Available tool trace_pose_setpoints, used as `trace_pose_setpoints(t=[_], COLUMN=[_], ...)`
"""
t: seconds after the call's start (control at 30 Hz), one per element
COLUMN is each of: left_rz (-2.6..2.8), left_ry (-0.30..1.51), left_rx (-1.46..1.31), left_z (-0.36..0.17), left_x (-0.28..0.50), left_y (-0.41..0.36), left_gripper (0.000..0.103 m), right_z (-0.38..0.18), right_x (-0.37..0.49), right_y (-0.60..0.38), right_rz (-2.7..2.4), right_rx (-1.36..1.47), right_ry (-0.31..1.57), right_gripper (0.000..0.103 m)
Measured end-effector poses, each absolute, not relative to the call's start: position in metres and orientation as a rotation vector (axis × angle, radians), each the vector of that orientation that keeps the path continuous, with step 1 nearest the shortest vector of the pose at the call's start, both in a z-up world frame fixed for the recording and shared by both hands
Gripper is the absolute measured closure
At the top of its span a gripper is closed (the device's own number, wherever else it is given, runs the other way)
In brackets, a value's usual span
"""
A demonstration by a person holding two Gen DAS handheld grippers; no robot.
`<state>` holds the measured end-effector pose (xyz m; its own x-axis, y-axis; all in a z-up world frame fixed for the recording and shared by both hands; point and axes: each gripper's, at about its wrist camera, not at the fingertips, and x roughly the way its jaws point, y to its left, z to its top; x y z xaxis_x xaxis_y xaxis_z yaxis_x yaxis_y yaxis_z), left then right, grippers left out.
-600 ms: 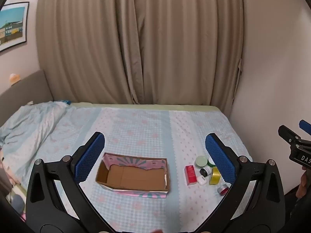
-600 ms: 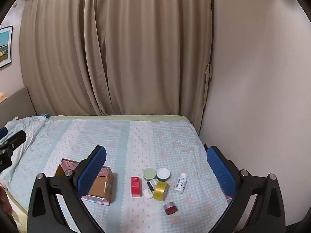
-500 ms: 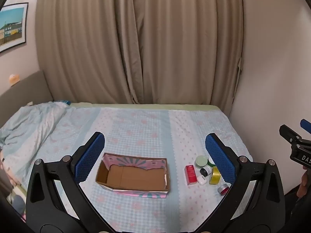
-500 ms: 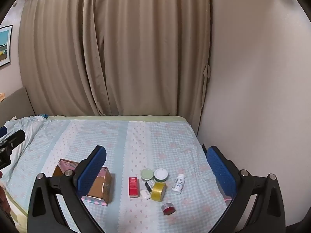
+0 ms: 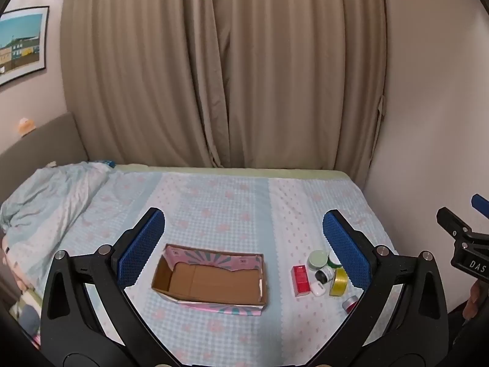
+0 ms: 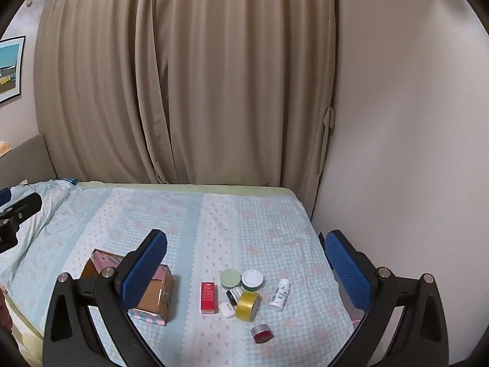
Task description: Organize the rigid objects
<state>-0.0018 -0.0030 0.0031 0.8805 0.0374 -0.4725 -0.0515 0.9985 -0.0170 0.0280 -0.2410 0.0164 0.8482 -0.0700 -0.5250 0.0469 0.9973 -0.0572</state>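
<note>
An open cardboard box (image 5: 211, 283) with pink flaps lies empty on the bed; it also shows in the right wrist view (image 6: 152, 290). To its right lies a cluster: a red carton (image 6: 208, 297), a green jar (image 6: 230, 278), a white-lidded jar (image 6: 252, 279), a yellow tape roll (image 6: 247, 305), a white bottle (image 6: 279, 294), a white case (image 6: 226, 309), a small dark jar (image 6: 234, 294) and a red tin (image 6: 262, 333). My left gripper (image 5: 243, 244) is open and empty above the box. My right gripper (image 6: 246, 263) is open and empty above the cluster.
The bed (image 6: 214, 220) has a blue-checked sheet with a rumpled quilt (image 5: 45, 195) at the left. Beige curtains (image 5: 220, 76) hang behind. A wall (image 6: 397, 153) borders the bed's right side.
The right gripper has drifted slightly right and lower toward the cluster. The left gripper has barely moved. Both stay open.
</note>
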Motion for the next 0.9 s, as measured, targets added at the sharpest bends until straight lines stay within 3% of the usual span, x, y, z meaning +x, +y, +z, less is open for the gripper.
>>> trace_pose_setpoints(t=[0.9], left_rz=[0.073], left_ry=[0.495], left_rx=[-0.041], left_z=[0.0040], left_x=[-0.0050], left_y=[-0.0062], left_gripper=[0.000], right_z=[0.0202], right_x=[0.0295], right_y=[-0.2407], right_rz=[-0.057], right_rx=[-0.034], right_ry=[0.556], right_gripper=[0.000])
